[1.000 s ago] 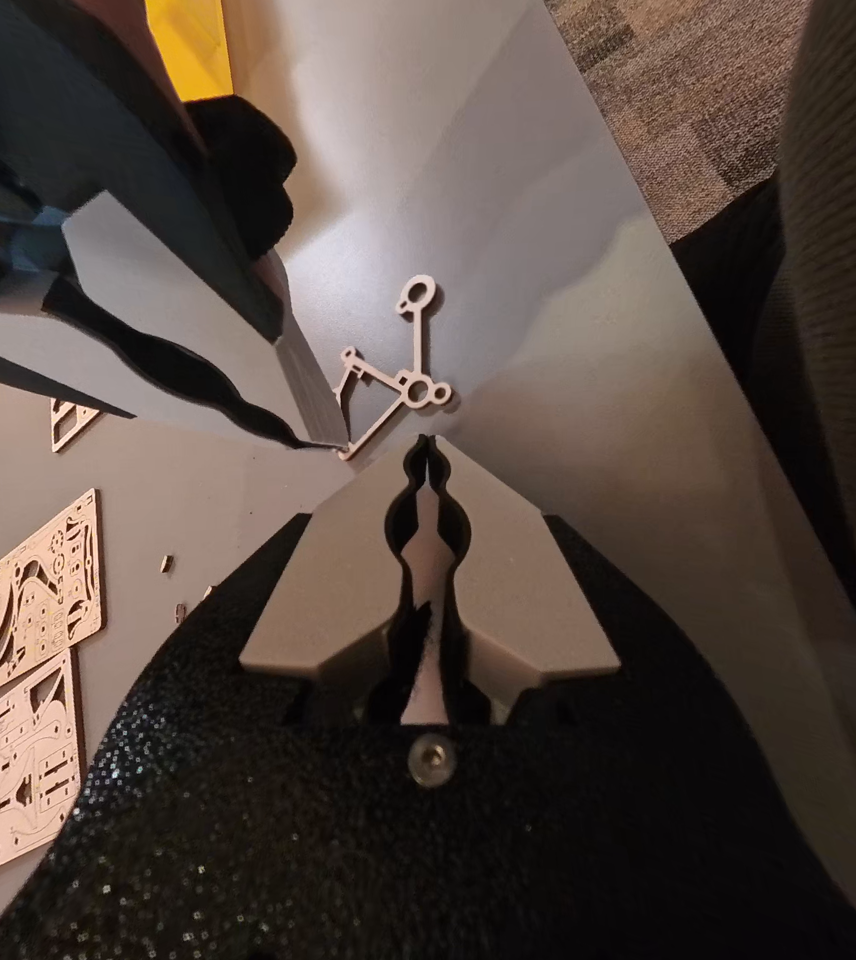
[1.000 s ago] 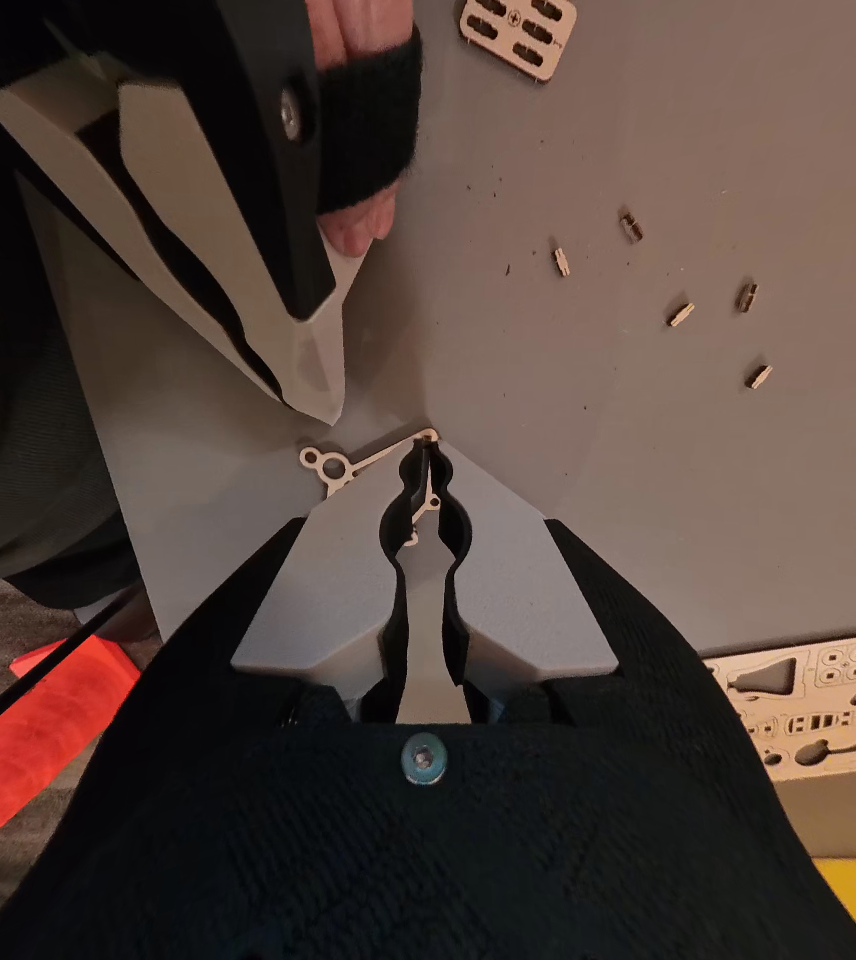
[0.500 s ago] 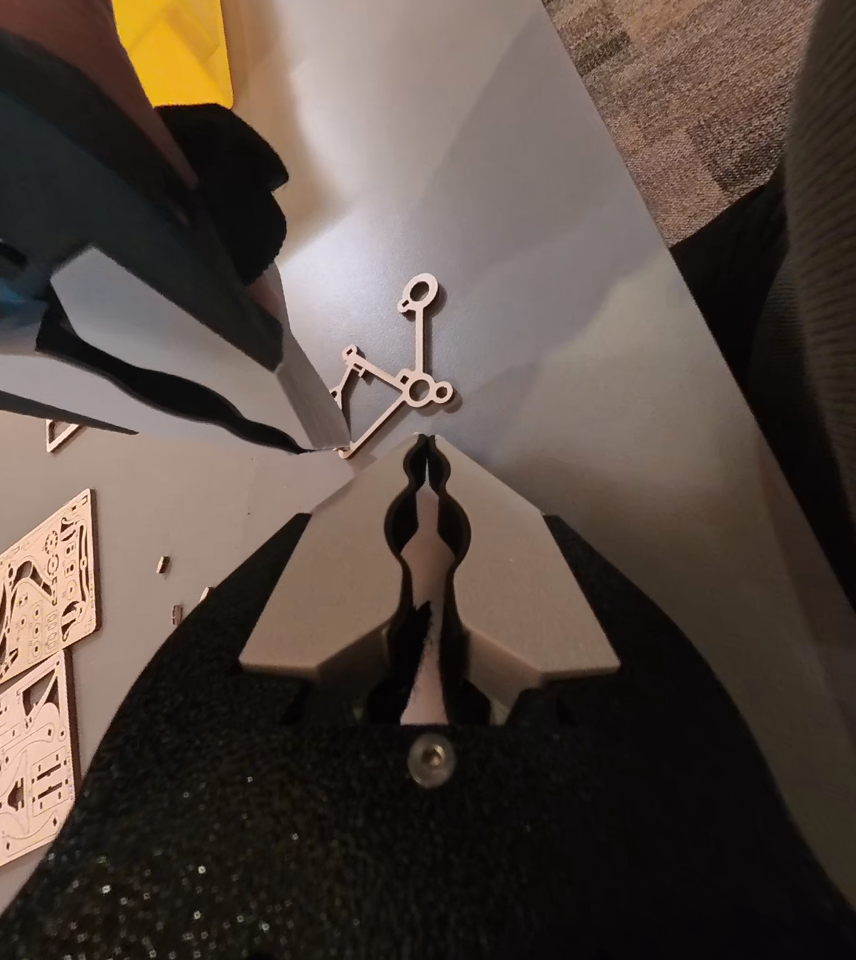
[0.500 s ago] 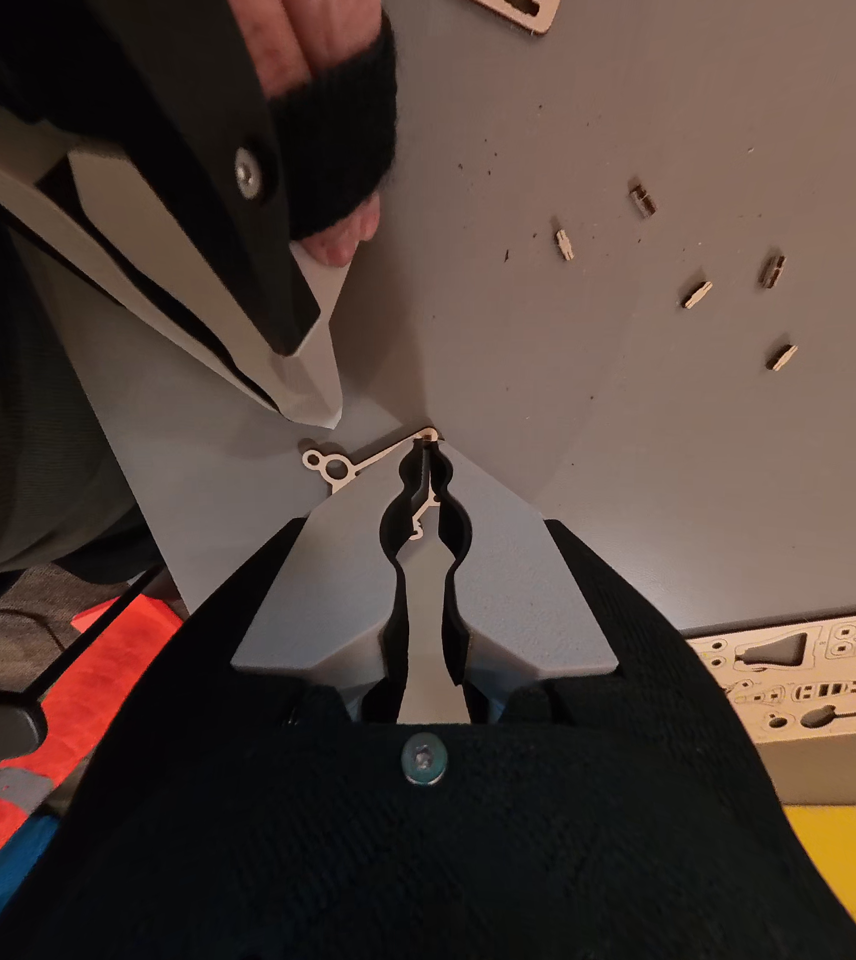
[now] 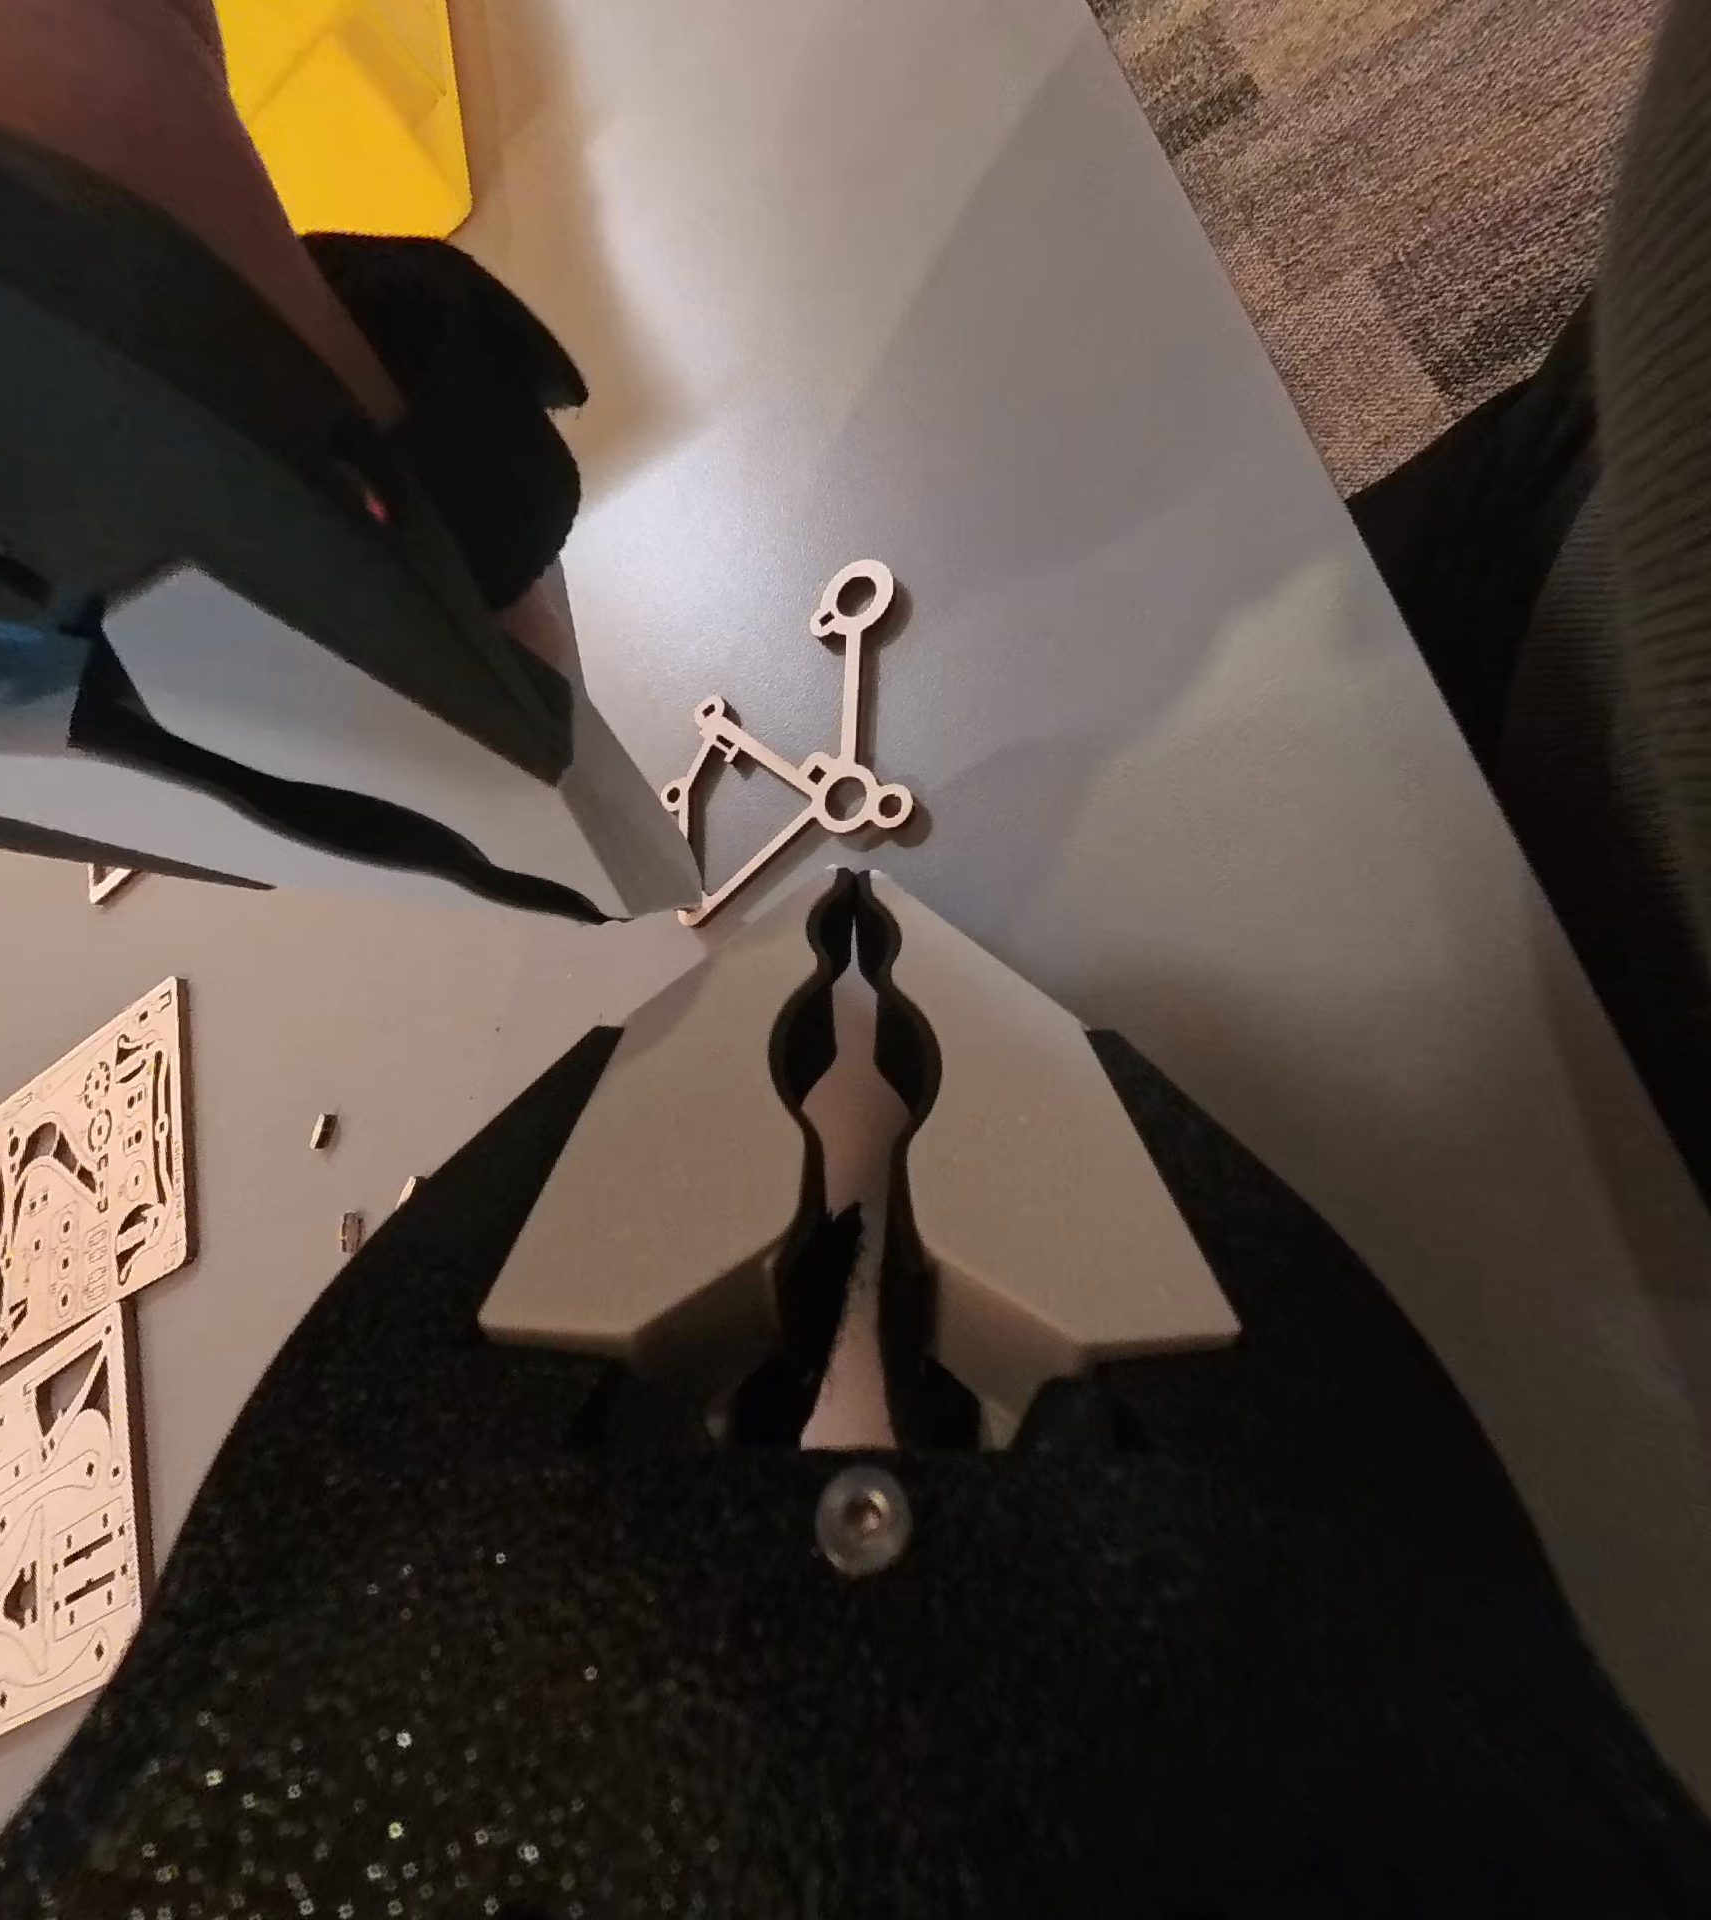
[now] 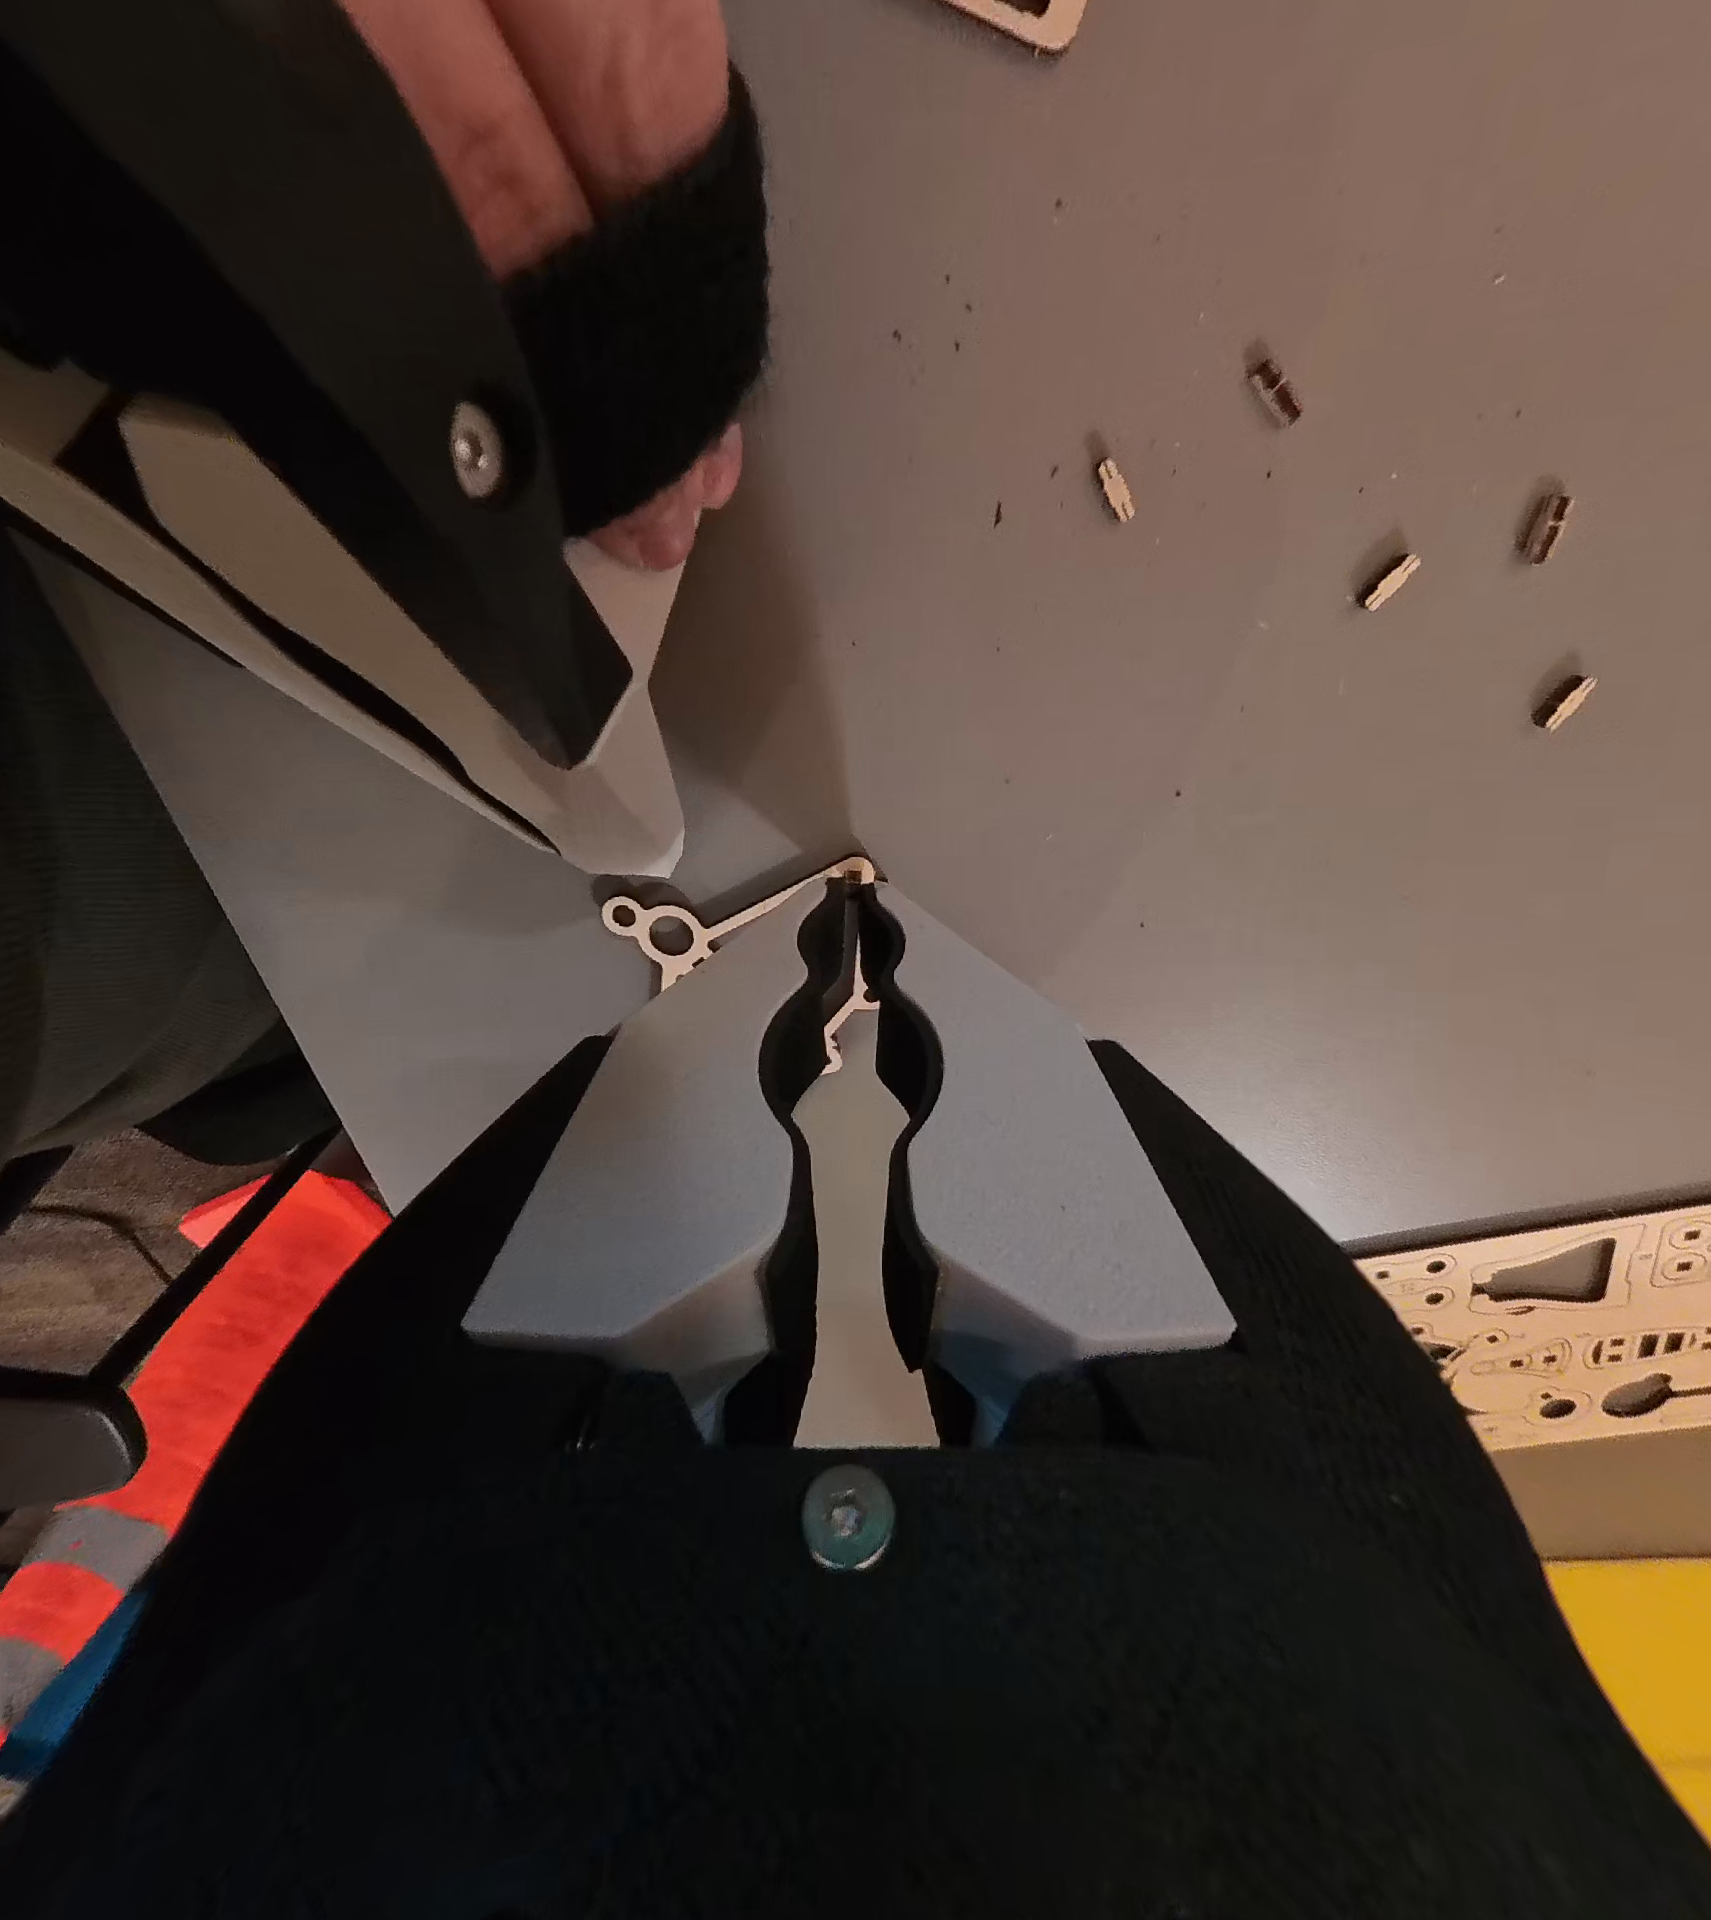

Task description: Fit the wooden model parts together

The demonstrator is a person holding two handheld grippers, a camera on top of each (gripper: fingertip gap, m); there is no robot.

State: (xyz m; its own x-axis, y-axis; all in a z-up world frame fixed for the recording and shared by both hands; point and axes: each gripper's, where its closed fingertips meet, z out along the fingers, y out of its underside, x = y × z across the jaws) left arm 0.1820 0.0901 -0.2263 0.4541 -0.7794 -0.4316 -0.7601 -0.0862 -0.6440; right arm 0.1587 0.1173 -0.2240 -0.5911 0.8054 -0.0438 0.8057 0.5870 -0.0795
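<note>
right gripper (image 6: 853, 889): pinches one corner of the thin wooden frame piece (image 5: 797, 769) | left gripper (image 5: 853, 881): closed, empty, tips beside it | grey table (image 5: 1090, 582)

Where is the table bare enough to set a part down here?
Bare grey table lies between the loose pegs and the punched sheet, also beyond the wooden frame piece. Crowded where left gripper and right gripper meet at it.

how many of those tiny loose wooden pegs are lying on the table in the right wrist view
4 on the grey table: one peg leftmost, one farthest, one mid-cluster, one nearest. A dark bit may be a fifth.
</note>
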